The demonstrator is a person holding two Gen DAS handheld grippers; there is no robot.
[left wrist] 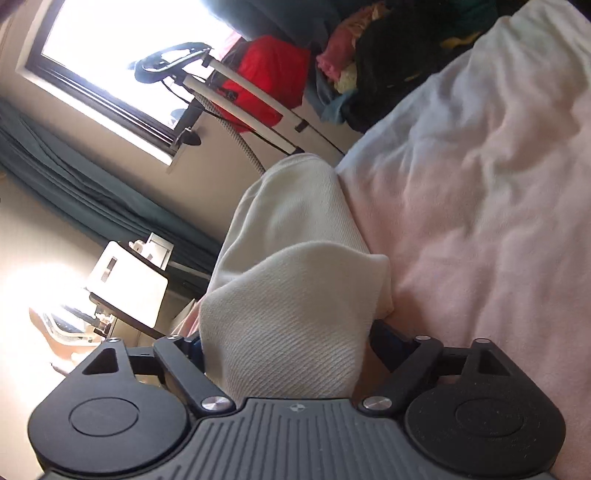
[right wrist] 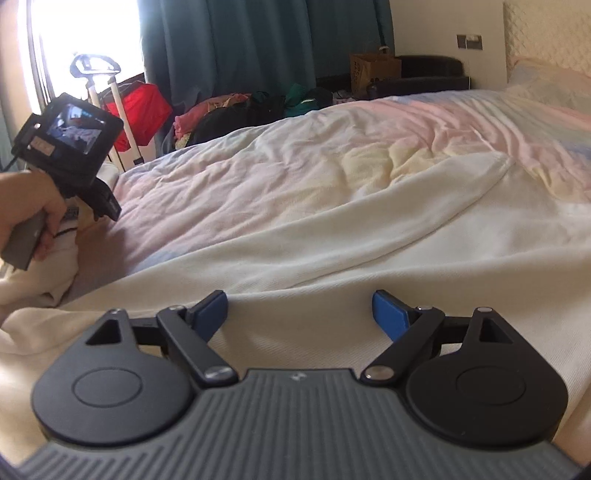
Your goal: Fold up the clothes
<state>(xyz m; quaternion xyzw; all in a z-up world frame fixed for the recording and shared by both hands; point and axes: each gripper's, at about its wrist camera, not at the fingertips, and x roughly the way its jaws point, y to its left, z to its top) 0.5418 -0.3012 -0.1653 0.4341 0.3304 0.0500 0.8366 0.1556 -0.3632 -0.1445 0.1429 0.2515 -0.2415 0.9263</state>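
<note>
A cream ribbed garment (right wrist: 369,240) lies spread across the pink and white bedcover (right wrist: 295,155). My right gripper (right wrist: 299,306) hovers just over it with its blue pads (right wrist: 212,306) wide apart and nothing between them. A bunch of the same cream garment (left wrist: 295,295) rises between the wide-set fingers of my left gripper (left wrist: 288,339) and hides the pads. In the right wrist view, a hand holds the left gripper (right wrist: 107,208) at the bed's left edge, over the garment's rumpled end (right wrist: 48,266).
A pile of mixed clothes (right wrist: 240,107) lies past the far bedside, next to a red bag (right wrist: 140,103) and a white stand (left wrist: 240,96). Teal curtains (right wrist: 258,44), a paper bag (right wrist: 375,70), the headboard (right wrist: 543,33) and a desk (left wrist: 125,280) ring the bed.
</note>
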